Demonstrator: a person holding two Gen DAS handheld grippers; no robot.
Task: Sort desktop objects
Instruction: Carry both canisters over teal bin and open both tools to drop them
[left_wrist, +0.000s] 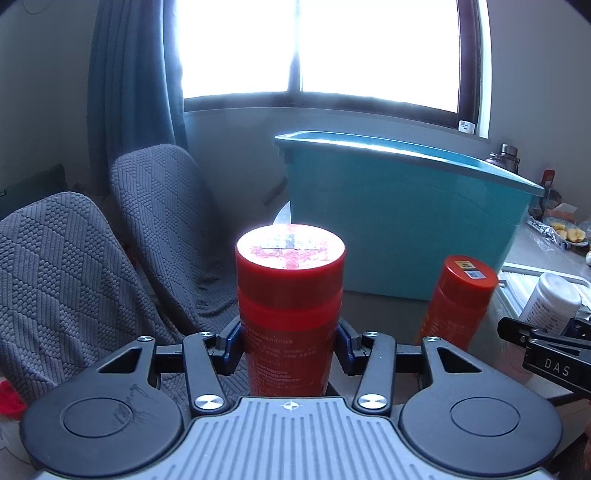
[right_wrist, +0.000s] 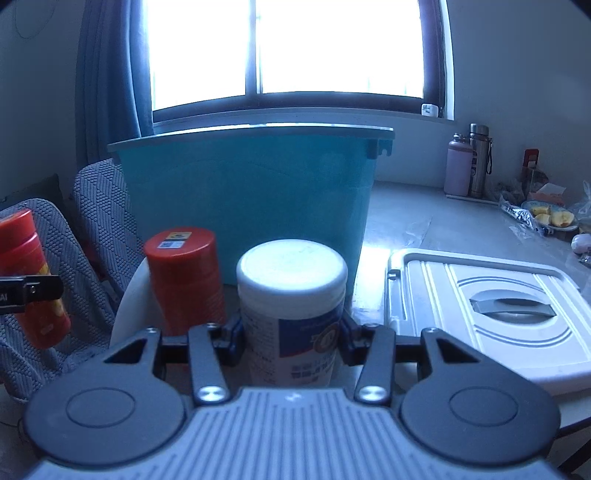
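A red can (left_wrist: 290, 295) is pinched upright by the left gripper (left_wrist: 290, 345); a white jar (right_wrist: 291, 295) is clamped between the pads of the right gripper (right_wrist: 291, 345), apparently for dropping into the teal bin (right_wrist: 243, 184) at twelve o'clock; its high rim must be cleared; a second can (right_wrist: 183, 273) stands at ten o'clock; a white lid (right_wrist: 480, 302) lies at three.

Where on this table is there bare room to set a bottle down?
Free: the grey tabletop between the teal bin, the white lid and the flasks. Crowded: the far right corner around the fruit plate.
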